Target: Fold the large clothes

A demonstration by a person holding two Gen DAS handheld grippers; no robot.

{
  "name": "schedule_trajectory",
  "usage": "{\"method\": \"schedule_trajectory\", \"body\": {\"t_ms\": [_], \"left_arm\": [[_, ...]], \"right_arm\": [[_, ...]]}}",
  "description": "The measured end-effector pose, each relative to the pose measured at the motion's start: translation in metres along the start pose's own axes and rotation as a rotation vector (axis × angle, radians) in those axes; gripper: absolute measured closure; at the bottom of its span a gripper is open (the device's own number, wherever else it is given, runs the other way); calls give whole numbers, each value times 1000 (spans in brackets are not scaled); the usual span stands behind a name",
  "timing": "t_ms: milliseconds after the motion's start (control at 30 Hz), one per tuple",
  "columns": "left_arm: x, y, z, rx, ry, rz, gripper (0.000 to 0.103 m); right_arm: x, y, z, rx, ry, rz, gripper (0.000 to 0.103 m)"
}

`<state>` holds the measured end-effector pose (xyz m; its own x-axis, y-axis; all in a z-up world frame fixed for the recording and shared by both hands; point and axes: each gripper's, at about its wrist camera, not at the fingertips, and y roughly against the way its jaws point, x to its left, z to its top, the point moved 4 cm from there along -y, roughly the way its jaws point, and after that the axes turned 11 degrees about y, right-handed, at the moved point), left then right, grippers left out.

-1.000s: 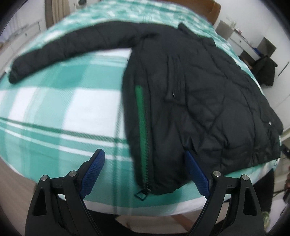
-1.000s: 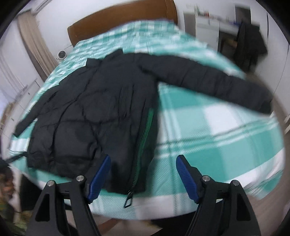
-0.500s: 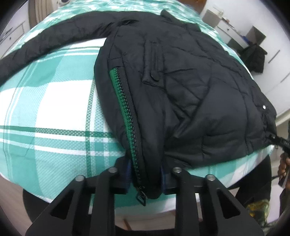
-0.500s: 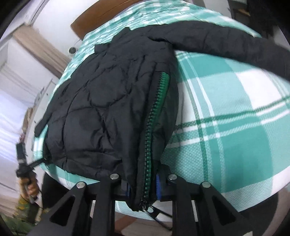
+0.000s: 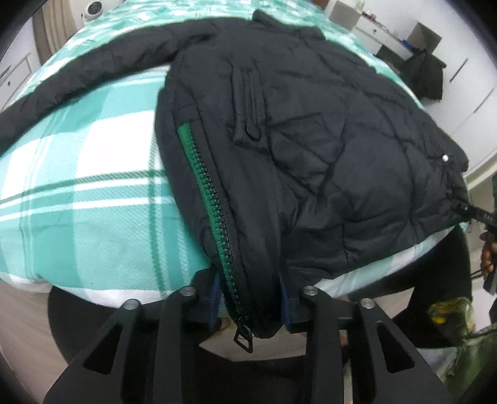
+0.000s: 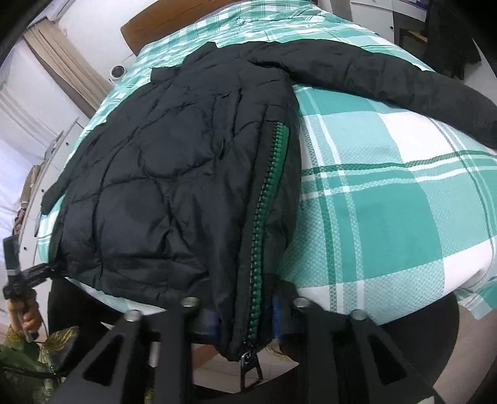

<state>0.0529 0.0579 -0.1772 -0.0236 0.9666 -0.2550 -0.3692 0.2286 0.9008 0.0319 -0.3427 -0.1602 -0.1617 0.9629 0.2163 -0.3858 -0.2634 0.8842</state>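
A black quilted jacket (image 5: 310,130) with a green zipper tape (image 5: 202,174) lies on the bed, sleeves (image 6: 388,74) spread out. My left gripper (image 5: 250,295) has the hem corner beside the zipper between its blue pads (image 5: 214,292); its jaws are opening, and the fabric still fills the gap and touches both pads. My right gripper (image 6: 245,320) holds the opposite hem corner by its zipper (image 6: 270,186) the same way, jaws opening, pads against the cloth. Each gripper also shows small at the edge of the other view, the right gripper (image 5: 478,214) and the left gripper (image 6: 28,273).
The bed (image 6: 388,202) has a green and white checked cover and a wooden headboard (image 6: 161,18). A person's hand (image 6: 28,320) and patterned clothing (image 5: 450,314) show at the bed's near edge. White furniture (image 5: 372,28) and a dark garment (image 5: 428,74) stand beyond the bed.
Both grippers came down from open above the hem and closed on the two hem corners. Since half a second ago their jaws stand a little wider and the hem corners look lifted.
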Motion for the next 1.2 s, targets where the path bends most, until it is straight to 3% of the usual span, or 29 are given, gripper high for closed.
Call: {"method": "schedule_trajectory", "body": {"t_ms": [33,67,133,233,333,400,467,600,667,833,1033,1200], "left_arm": [[0,9,2,-19,-7,7,50],[5,17,2,-39,-13,20,33],[4,40,9,-140,-27,88,16],[-4,76,37,-317,-46,199,2],[-16,92,63,-420,-49,303,0],[-29,87,80,-407,-67,311,0],[-39,85,90,-416,-67,292,0],[-55,78,109,-466,-21,329,0],[-54,80,109,-520,-14,366,0],[-57,75,111,-515,-35,378,0],[-71,65,108,-436,-69,300,0],[-77,61,104,-385,-33,227,0]], "right_arm": [[-1,6,2,-11,6,-20,46],[-3,13,5,-29,11,-42,44],[-7,25,10,-57,9,-80,39],[-8,44,17,-94,28,-145,23],[0,57,34,-131,93,-241,23],[12,64,49,-133,119,-329,23],[13,78,58,-169,148,-359,23],[12,123,72,-420,152,-328,23],[5,134,82,-491,148,-316,23],[-14,130,81,-483,166,-370,13],[-37,104,72,-417,100,-301,13],[-47,96,64,-384,33,-333,13]]}}
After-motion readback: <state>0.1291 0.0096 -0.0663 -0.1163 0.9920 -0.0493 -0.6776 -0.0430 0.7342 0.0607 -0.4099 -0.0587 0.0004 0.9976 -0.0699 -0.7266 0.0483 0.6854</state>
